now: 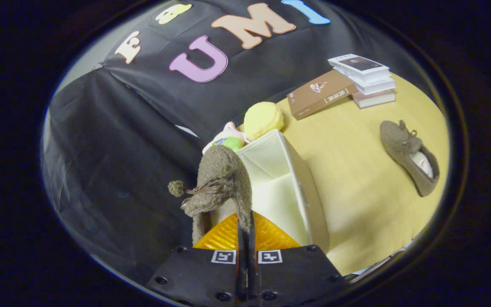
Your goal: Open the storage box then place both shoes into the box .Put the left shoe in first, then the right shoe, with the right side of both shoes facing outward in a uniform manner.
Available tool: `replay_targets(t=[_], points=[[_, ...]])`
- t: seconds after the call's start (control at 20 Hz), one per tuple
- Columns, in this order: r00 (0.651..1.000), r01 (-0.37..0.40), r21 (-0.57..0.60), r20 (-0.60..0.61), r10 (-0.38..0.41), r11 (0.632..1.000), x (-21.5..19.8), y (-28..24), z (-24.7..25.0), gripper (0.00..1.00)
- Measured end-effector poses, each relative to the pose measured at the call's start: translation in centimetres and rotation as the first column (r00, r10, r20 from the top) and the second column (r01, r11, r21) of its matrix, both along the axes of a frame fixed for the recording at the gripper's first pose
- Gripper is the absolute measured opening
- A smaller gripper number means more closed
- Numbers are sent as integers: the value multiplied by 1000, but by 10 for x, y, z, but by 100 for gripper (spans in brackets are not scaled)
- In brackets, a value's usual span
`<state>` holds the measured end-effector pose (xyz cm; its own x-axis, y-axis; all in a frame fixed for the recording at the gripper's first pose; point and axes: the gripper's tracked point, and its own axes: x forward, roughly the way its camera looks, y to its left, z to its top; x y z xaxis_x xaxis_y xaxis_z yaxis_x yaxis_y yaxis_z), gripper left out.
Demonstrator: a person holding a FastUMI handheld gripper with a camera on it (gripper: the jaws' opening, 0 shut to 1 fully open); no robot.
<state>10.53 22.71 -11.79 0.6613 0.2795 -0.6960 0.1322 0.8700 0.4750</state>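
Gripper (245, 232), lower centre of frame, is clenched on the edge of a shoe (217, 181), which hangs over the open box (309, 200) at mid-frame. The second shoe (407, 155) lies on the table (356, 192) at right, well apart from the box, with books (343, 85) at upper right. Risk: the thin pinch on the edge may slip, or the dangling shoe may twist so the wrong side faces outward.
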Motion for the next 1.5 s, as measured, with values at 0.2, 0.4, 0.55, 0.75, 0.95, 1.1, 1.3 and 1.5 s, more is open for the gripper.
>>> replay_targets(t=[0.2,0.4,0.55,0.75,0.95,1.1,1.3,1.5], points=[[999,7,-60,-45,-10,998,15,8,-34,5],[993,22,-63,-118,-29,998,16,25,-68,5],[988,33,-120,-147,-51,992,18,33,-82,5],[990,-18,-202,-142,-11,979,16,33,-89,5],[987,-99,-271,-151,59,957,6,37,-100,8],[994,-108,-247,-41,101,963,13,52,-71,36],[980,-136,-360,88,179,923,11,50,-27,73],[963,-149,-429,143,230,891,-3,42,3,100]])
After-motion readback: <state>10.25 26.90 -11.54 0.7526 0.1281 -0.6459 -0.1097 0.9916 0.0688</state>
